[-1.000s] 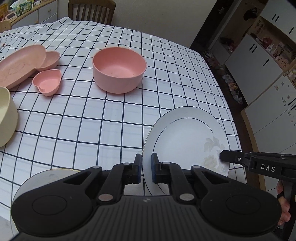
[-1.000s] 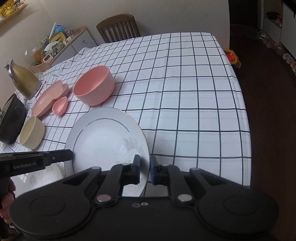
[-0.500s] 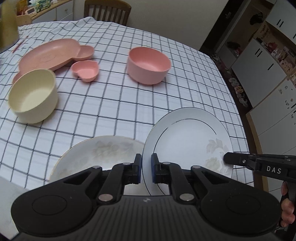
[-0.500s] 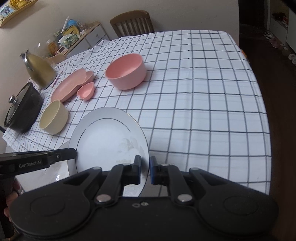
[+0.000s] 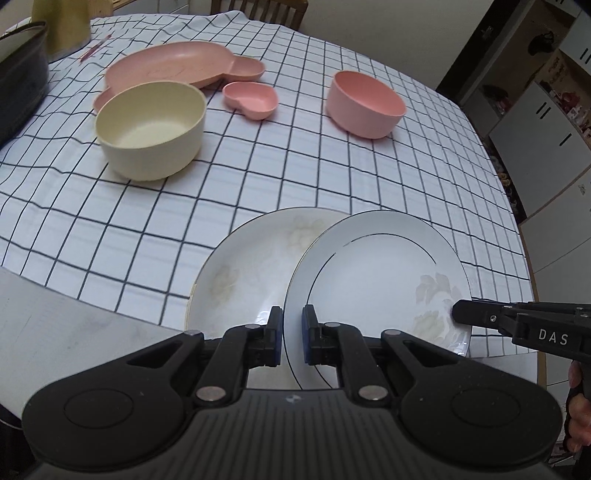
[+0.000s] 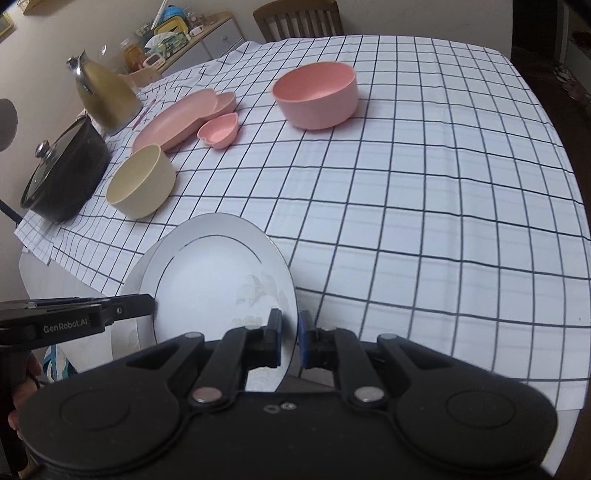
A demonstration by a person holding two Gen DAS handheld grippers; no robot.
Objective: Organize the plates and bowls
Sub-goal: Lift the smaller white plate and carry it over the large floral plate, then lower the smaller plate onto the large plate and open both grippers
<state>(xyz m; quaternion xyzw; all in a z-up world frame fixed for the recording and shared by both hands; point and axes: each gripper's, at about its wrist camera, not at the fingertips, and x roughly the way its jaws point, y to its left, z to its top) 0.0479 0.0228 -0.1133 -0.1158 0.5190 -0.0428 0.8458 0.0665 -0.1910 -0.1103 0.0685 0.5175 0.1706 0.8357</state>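
Observation:
Both grippers hold one white plate (image 5: 373, 280) with a thin dark ring, lifted above the table. My left gripper (image 5: 292, 339) is shut on its left rim. My right gripper (image 6: 289, 341) is shut on its right rim; the plate also shows in the right wrist view (image 6: 218, 284). A second white plate (image 5: 247, 273) with faint flowers lies on the table, partly under the held plate. A cream bowl (image 5: 151, 127), a pink bowl (image 5: 364, 103), a small pink heart dish (image 5: 253, 99) and a large pink plate (image 5: 173, 68) stand farther back.
The table has a checked cloth (image 6: 424, 192). A black lidded pot (image 6: 62, 173) and a gold kettle (image 6: 105, 94) stand at the left edge. A wooden chair (image 6: 299, 16) is at the far end. White cabinets (image 5: 546, 122) stand on the right.
Both grippers have carried the ringed plate left and back toward the table's near edge, partly over the flowered plate. The cream bowl and pot have come into view.

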